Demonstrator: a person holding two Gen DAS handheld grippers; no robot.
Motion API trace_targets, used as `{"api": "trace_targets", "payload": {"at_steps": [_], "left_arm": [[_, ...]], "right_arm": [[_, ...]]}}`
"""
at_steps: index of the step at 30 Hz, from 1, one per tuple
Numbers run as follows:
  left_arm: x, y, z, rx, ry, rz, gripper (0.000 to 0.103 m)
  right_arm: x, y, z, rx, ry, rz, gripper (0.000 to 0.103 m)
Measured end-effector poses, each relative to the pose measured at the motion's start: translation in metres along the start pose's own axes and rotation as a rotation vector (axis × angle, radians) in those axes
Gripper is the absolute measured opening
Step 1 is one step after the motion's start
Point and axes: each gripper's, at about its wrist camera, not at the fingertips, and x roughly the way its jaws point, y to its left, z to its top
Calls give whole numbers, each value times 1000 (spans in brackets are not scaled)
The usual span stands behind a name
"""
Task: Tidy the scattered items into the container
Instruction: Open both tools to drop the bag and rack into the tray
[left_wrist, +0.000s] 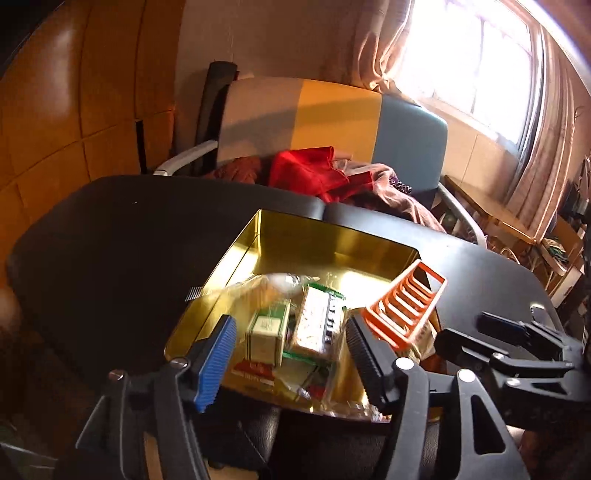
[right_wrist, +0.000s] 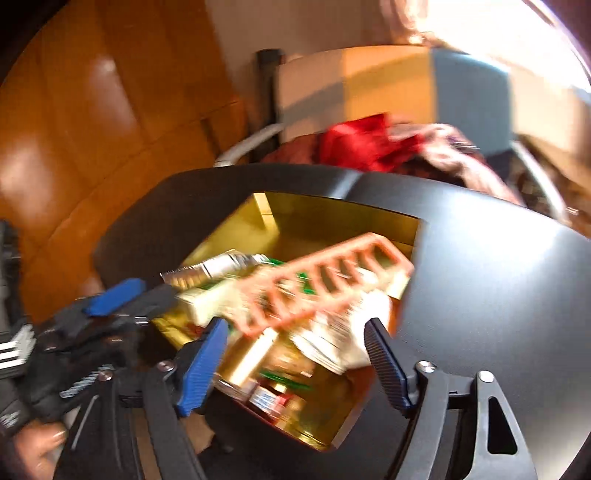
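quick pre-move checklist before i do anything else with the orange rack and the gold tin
1. Left gripper open and holding nothing: ok.
2. Right gripper open, nothing clamped between its fingers: ok.
3. Orange rack fully down inside the gold tin: not ok, it leans tilted over the tin's right side above the rim.
4. Boxes and packets inside the tin: ok, piled at the near end.
5. Free room in the tin's far half: ok, bare gold floor shows.
6. Any items left on the black table: cannot tell, only part of it is in view and the right wrist view is blurred.
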Motion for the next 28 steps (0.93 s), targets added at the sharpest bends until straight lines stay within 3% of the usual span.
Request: {"api": "trace_targets", "payload": {"at_steps": [4, 8, 10, 14, 20, 22, 28], "left_arm": [[-10, -14, -13, 27, 18, 164, 65], [-15, -28, -16, 80, 40, 337, 65], [-22, -33, -17, 107, 13, 363, 65], [-29, -39, -15, 111, 4, 324, 64], [-26, -34, -13, 62, 54, 271, 63], [-28, -35, -15, 59, 40, 267, 57], [-34, -40, -16, 69, 1, 251, 53]], "right_arm": [[-5, -1, -16, 37, 4, -132, 92], [-9, 4, -24, 28, -11, -182, 92], [-11, 7, -25, 14, -15, -188, 92], [-14, 10, -27, -2, -26, -191, 92], [-17, 8, -29, 1, -25, -192, 92], [-17, 9, -30, 2, -25, -193, 93], [-16, 12, -31, -6, -22, -192, 93]]}}
